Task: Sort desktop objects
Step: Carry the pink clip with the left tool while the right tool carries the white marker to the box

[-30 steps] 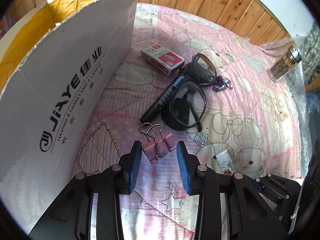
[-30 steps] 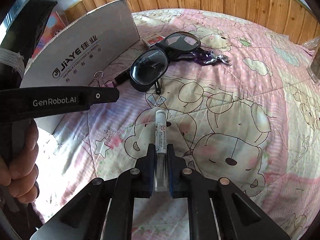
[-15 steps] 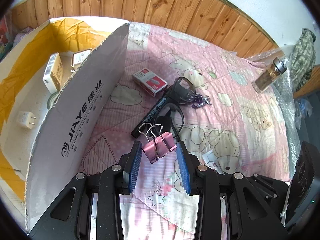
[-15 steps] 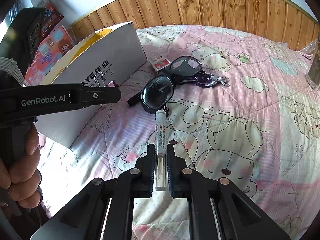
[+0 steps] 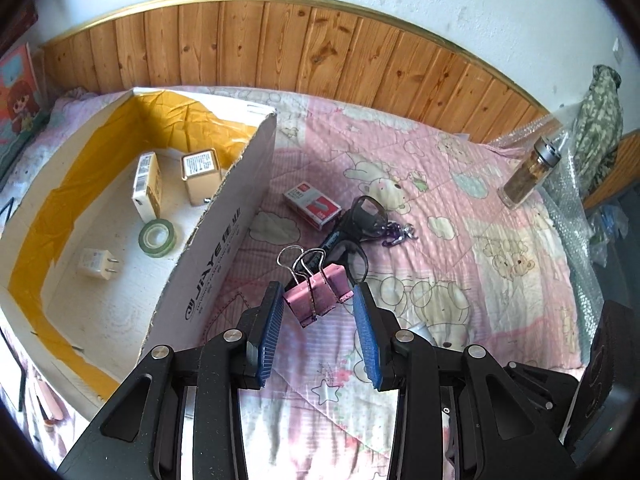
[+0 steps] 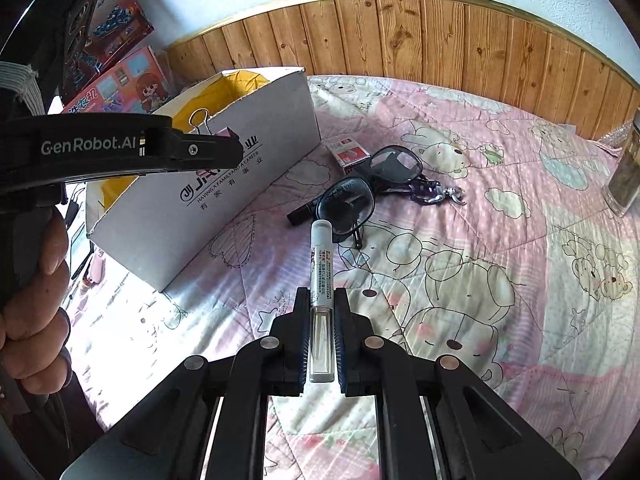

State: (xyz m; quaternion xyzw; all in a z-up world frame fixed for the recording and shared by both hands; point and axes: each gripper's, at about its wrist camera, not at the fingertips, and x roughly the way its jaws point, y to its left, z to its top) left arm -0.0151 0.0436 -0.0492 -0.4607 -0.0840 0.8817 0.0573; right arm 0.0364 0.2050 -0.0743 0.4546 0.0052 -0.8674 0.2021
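Observation:
My left gripper [image 5: 318, 300] is shut on a pink binder clip [image 5: 316, 296] and holds it in the air beside the right wall of the white cardboard box [image 5: 224, 240]. The clip also shows in the right wrist view [image 6: 202, 122], above the box [image 6: 240, 176]. My right gripper [image 6: 322, 300] is shut on a white pen-like tube [image 6: 321, 264], held above the pink quilt. Black glasses [image 6: 368, 188], a black marker [image 6: 300, 214], a red staple box [image 6: 347, 154] and a purple key clasp [image 6: 434, 194] lie on the quilt.
The box holds a green tape roll [image 5: 157, 237], a white plug [image 5: 98, 265] and two small cartons [image 5: 200, 174]. A glass jar [image 5: 528, 172] stands at the far right. A wooden wall panel [image 5: 320, 48] runs behind the bed. Toy boxes [image 6: 116, 76] stand left of the box.
Both grippers have risen with their loads. The left gripper has lifted the binder clip higher, so the inside of the box now shows.

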